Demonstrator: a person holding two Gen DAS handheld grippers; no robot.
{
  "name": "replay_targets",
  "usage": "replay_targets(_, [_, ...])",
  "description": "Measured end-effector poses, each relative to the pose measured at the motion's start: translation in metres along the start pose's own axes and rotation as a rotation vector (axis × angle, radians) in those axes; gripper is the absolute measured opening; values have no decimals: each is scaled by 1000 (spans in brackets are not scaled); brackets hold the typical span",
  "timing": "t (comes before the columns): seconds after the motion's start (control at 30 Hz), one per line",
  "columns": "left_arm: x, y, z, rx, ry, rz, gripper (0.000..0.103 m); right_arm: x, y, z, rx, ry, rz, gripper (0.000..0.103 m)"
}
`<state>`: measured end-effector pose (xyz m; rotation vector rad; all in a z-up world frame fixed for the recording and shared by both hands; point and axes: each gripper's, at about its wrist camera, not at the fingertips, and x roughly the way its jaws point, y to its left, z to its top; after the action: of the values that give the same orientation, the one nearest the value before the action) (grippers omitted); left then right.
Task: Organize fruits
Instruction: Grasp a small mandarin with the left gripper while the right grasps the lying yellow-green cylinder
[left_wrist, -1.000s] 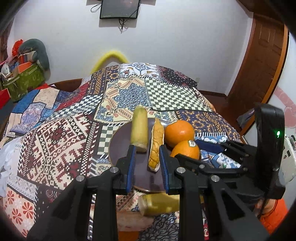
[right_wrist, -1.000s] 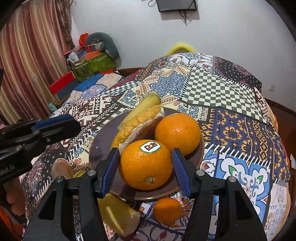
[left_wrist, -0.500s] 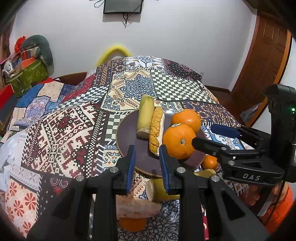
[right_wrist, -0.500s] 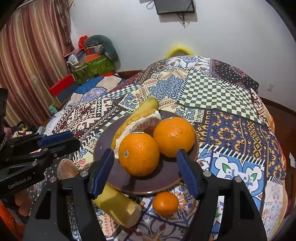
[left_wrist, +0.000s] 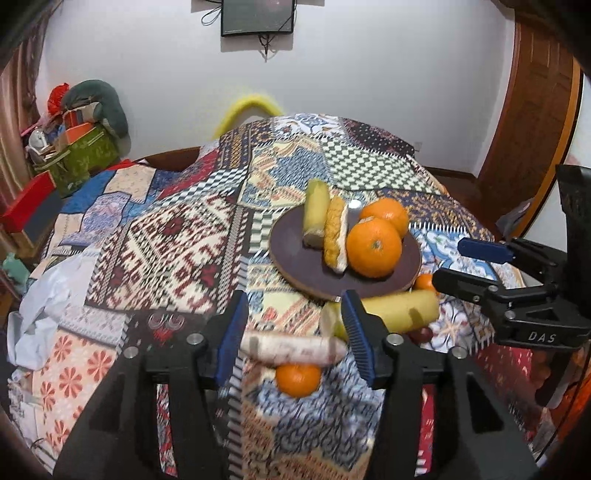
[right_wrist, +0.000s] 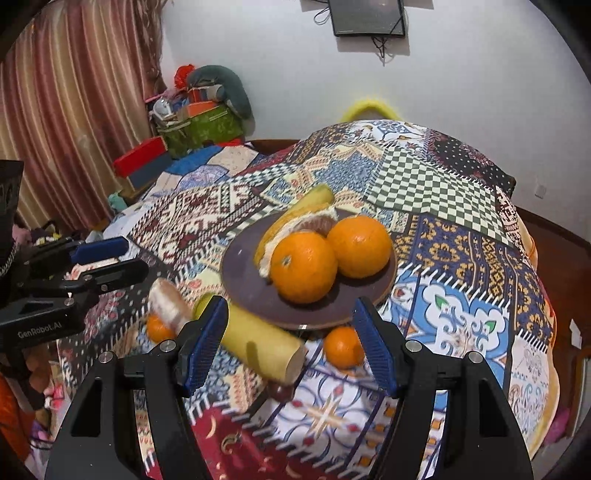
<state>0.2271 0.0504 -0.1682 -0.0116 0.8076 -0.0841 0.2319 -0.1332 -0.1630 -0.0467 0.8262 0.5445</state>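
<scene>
A dark round plate (left_wrist: 295, 258) (right_wrist: 243, 284) on the patchwork cloth holds two oranges (left_wrist: 373, 248) (right_wrist: 303, 266), a peeled fruit wedge (left_wrist: 335, 236) and a yellow-green piece (left_wrist: 316, 213). On the cloth in front lie a yellow-green cylinder (left_wrist: 402, 309) (right_wrist: 258, 343), a pale pinkish root (left_wrist: 291, 349) (right_wrist: 168, 302) and two small oranges (left_wrist: 298, 380) (right_wrist: 343, 347). My left gripper (left_wrist: 293, 332) is open with the root between its fingers. My right gripper (right_wrist: 291, 341) is open and empty, over the cylinder and plate edge.
The patchwork-covered table (left_wrist: 166, 240) falls away at its edges. A crumpled white cloth (left_wrist: 44, 306) lies at the left. Boxes and bags (right_wrist: 199, 122) stand by the curtain, a wooden door (left_wrist: 528, 122) at the right.
Both grippers have drawn back from the plate and opened wider. The right gripper has let go of the front orange, which now rests on the plate. The left now straddles the root.
</scene>
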Motion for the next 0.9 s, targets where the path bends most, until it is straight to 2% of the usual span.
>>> replay_targets(0.27, [10, 7, -33, -32, 93, -20, 54, 17, 9, -22, -18, 75, 7, 67])
replay_targets(0.43, [26, 2, -47, -14, 143, -28, 54, 28, 9, -27, -21, 104, 8, 67])
replay_targets(0.77, [51, -2, -55, -17, 180, -49, 54, 48, 12, -27, -34, 127, 41, 67])
replay_targets(0.9, [55, 1, -55, -39, 178, -54, 41, 54, 14, -27, -45, 143, 63, 67])
